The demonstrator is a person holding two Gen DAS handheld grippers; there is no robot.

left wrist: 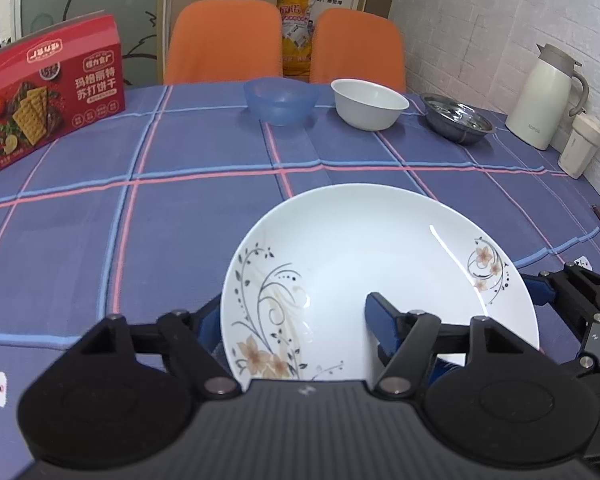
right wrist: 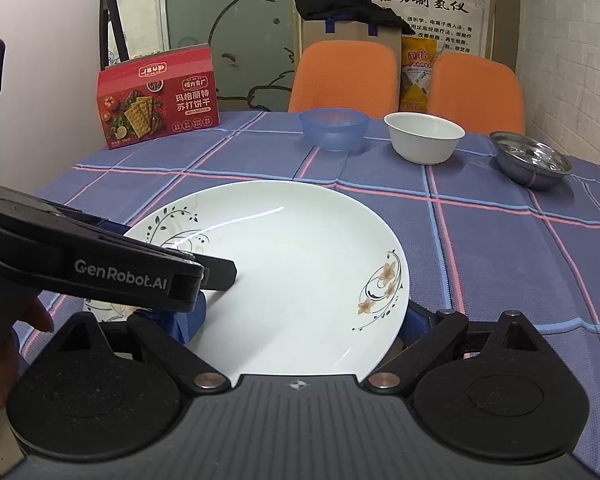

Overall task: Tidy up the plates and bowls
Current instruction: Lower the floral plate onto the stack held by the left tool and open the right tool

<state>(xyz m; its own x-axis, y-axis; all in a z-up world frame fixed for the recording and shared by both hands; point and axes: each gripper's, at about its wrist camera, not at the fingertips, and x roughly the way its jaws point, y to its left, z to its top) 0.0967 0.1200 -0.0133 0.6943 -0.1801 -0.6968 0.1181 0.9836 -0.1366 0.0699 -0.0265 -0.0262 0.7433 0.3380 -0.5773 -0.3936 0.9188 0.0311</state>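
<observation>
Cream thermos jug (left wrist: 544, 96) appears only at the left view's upper right. Both the left gripper (left wrist: 296, 316) and right gripper (right wrist: 300, 320) straddle the white floral ceramic plate (right wrist: 300, 264); whether either is clamped is unclear.

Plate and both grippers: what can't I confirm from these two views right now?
- Left wrist view: left gripper left finger hidden beneath the plate; contact unseen.
- Right wrist view: right gripper fingertips hidden under the plate rim; grip unclear.
- Both views: plate's near edge covered by gripper bodies; resting or lifted, unclear.
- Steel bowl contents lost in reflections.
</observation>
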